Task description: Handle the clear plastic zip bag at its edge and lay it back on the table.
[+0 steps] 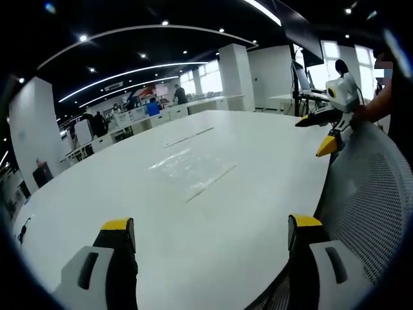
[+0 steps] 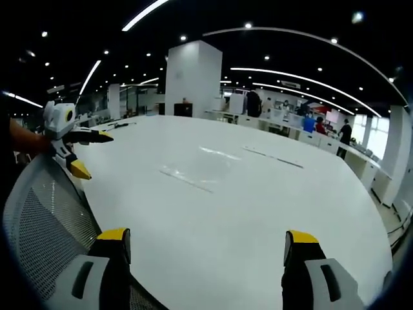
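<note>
The clear zip bag (image 1: 187, 165) lies flat mid-table (image 1: 245, 213), long axis running away from both gaping, empty grippers.

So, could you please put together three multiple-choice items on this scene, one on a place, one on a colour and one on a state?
1. Where does the clear bag lie?
A. flat on the white table
B. on the mesh chair
C. in the left gripper

2. What colour are the gripper tips?
A. red
B. yellow
C. green

3. How do the right gripper jaws stand?
A. shut on the bag
B. shut on nothing
C. open, holding nothing

Answers:
1 A, the bag rests on the tabletop, well ahead of both grippers.
2 B, yellow caps top the jaws in both views.
3 C, bare table shows across the wide gap between them.
</note>
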